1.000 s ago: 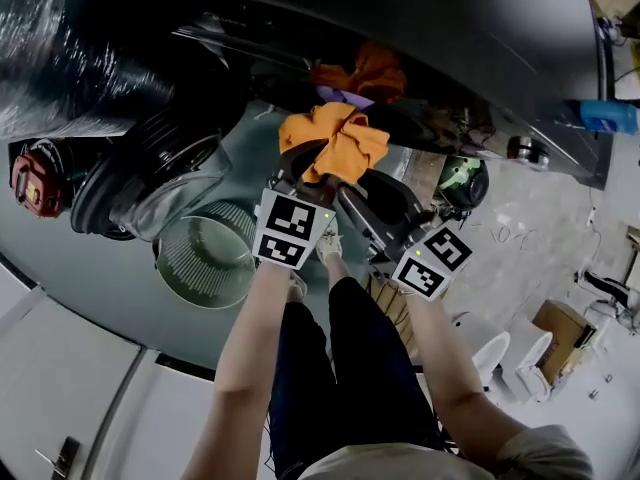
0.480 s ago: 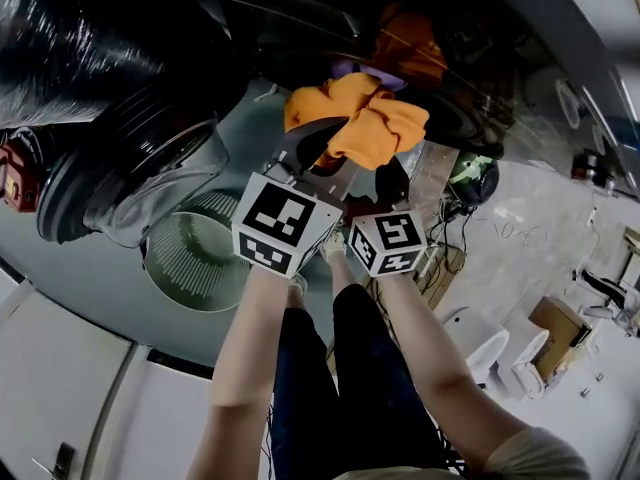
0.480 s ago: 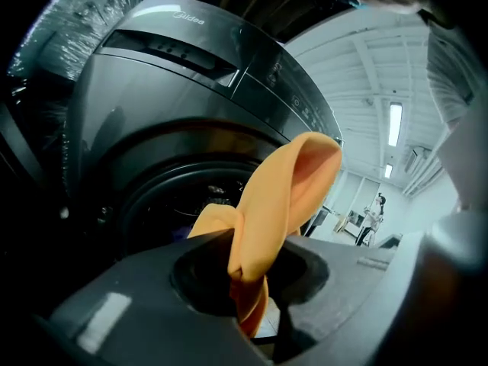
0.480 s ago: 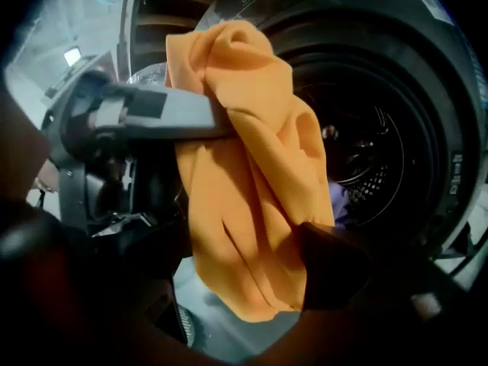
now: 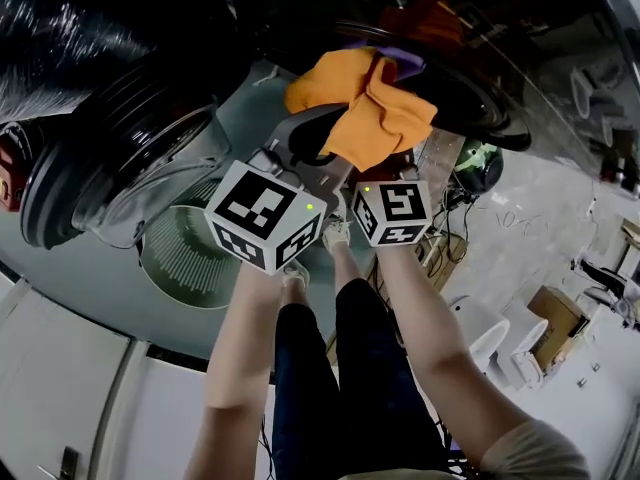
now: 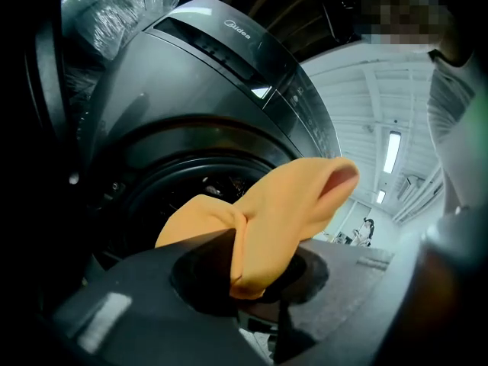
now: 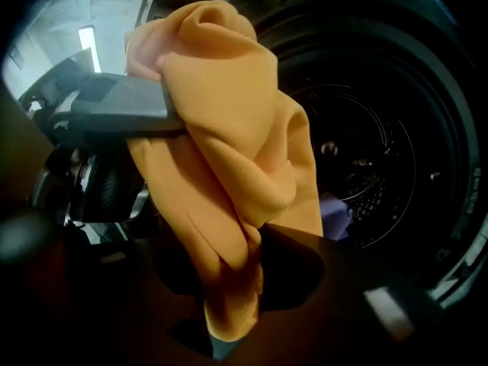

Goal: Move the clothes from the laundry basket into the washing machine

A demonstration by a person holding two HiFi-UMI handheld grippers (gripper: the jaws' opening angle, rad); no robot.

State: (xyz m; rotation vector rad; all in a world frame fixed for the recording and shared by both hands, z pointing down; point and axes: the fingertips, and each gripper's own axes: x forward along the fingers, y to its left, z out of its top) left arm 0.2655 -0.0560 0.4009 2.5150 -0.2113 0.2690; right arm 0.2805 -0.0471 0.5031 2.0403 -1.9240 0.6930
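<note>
- Head view: the orange garment (image 5: pixel 368 103) is held up just before the washing machine (image 5: pixel 480 108). The tips of the left gripper (image 5: pixel 310 148) and right gripper (image 5: pixel 368 168) are covered by cloth.
- Left gripper view: the jaws are clamped on a fold of the garment (image 6: pixel 282 212). The drum (image 6: pixel 191 197) is too dark to read.
- Right gripper view: the jaws, just closing, are pinched on the garment's hanging end (image 7: pixel 229 303). A purple item (image 7: pixel 335 213) is glimpsed inside, half hidden.

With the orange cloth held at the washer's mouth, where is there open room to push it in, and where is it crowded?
Open: the drum beyond the orange cloth, above the purple garment. Crowded: the near side of the mouth, where the left hand-held gripper grips the cloth and the right hand-held gripper, jaws just closing, pinches it.
</note>
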